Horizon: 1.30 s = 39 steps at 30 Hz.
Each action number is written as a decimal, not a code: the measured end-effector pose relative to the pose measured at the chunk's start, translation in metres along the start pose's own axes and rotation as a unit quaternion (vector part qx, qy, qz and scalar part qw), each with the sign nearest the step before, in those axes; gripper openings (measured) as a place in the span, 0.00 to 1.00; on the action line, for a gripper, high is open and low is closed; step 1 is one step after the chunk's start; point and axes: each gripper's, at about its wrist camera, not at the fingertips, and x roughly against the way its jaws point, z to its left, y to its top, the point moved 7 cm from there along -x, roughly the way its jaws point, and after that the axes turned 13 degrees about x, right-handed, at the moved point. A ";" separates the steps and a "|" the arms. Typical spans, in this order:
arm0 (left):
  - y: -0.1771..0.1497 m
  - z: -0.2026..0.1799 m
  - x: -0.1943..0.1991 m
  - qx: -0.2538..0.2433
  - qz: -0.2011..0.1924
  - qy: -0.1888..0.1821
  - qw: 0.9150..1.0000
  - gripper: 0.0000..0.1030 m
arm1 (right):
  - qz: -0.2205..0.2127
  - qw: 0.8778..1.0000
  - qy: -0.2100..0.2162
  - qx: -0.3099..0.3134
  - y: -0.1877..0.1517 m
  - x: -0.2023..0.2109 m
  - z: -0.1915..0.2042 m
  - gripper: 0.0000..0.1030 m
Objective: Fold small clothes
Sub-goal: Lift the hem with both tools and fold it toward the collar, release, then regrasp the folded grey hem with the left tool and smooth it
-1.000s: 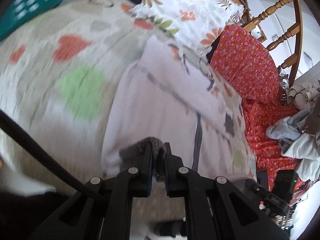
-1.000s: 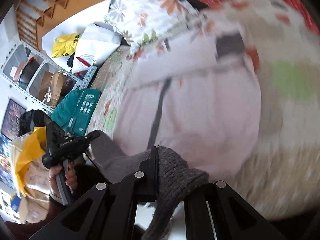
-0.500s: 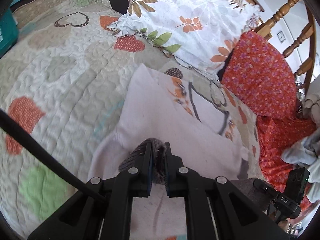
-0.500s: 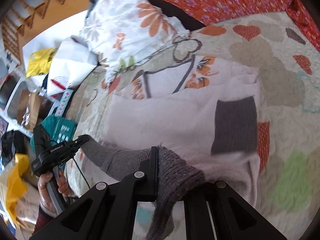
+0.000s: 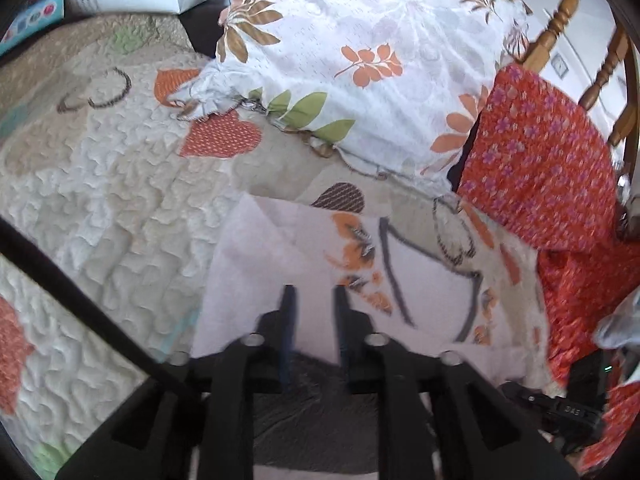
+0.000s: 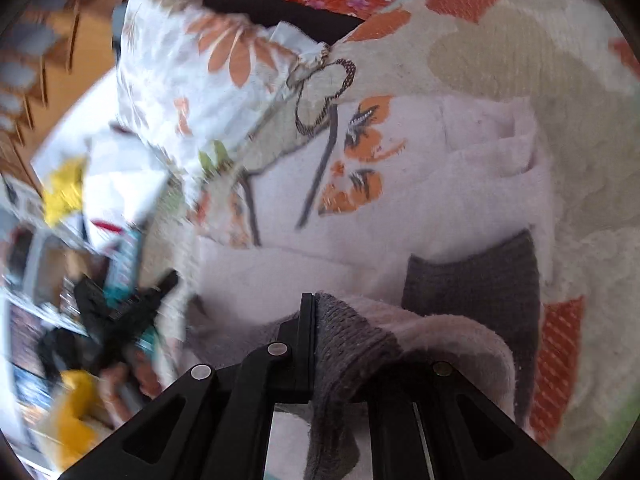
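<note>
Your left gripper [image 5: 313,300] is parting its fingers over the pale pink garment [image 5: 256,272], and nothing is lying between them: the grey knit hem [image 5: 316,408] is sitting below, under the gripper body at 6 o'clock in the left wrist view. The garment is lying spread on the quilted bedspread [image 5: 100,200], its orange flower print [image 5: 354,248] at about 1 o'clock from the fingertips. The floral pillow [image 5: 360,52] is resting beyond it at 12 o'clock, and the red patterned cloth [image 5: 540,160] is lying at 2 o'clock.

Your right gripper [image 6: 316,304] is keeping its fingers clamped on a grey knit edge of the garment, with pink fabric draping over the right finger. In the right wrist view, a grey knit cuff [image 6: 476,292] is lying flat at 2 o'clock from the fingertips, against the folded pink layers. The print is showing at 12 o'clock. Your other hand [image 6: 120,376], blurred, is holding its tool at 9 o'clock.
</note>
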 end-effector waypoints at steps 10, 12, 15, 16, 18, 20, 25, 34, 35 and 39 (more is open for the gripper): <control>0.005 0.009 0.017 0.015 -0.009 0.003 1.000 0.51 | -0.139 0.977 -0.005 -0.160 0.031 0.068 -0.070 0.56; 0.003 0.012 0.021 0.005 -0.005 0.009 1.000 0.51 | -0.141 0.978 -0.008 -0.152 0.034 0.078 -0.069 0.56; -0.006 0.019 0.026 -0.029 0.003 0.031 0.999 0.51 | -0.128 0.985 -0.025 -0.109 0.033 0.081 -0.053 0.56; -0.009 0.022 0.028 -0.040 0.007 0.037 0.998 0.51 | -0.120 0.988 -0.032 -0.094 0.032 0.079 -0.048 0.56; -0.018 0.029 0.031 -0.061 0.019 0.049 0.997 0.51 | -0.104 0.991 -0.045 -0.072 0.028 0.074 -0.040 0.56; -0.030 0.038 0.033 -0.076 0.039 0.056 0.995 0.51 | -0.093 0.993 -0.048 -0.058 0.022 0.071 -0.034 0.56; -0.055 0.042 0.023 -0.135 0.075 0.068 0.986 0.51 | -0.080 0.994 -0.064 -0.035 0.012 0.065 -0.029 0.56; -0.025 0.029 -0.002 -0.133 0.055 0.096 0.985 0.04 | -0.066 0.993 -0.102 0.008 0.007 0.061 -0.021 0.56; -0.014 0.026 -0.002 -0.114 0.043 0.085 0.989 0.04 | -0.066 0.991 -0.110 0.022 0.008 0.061 -0.019 0.56; 0.011 0.019 -0.009 -0.064 0.014 0.066 0.996 0.04 | -0.057 0.985 -0.143 0.077 0.010 0.058 -0.011 0.56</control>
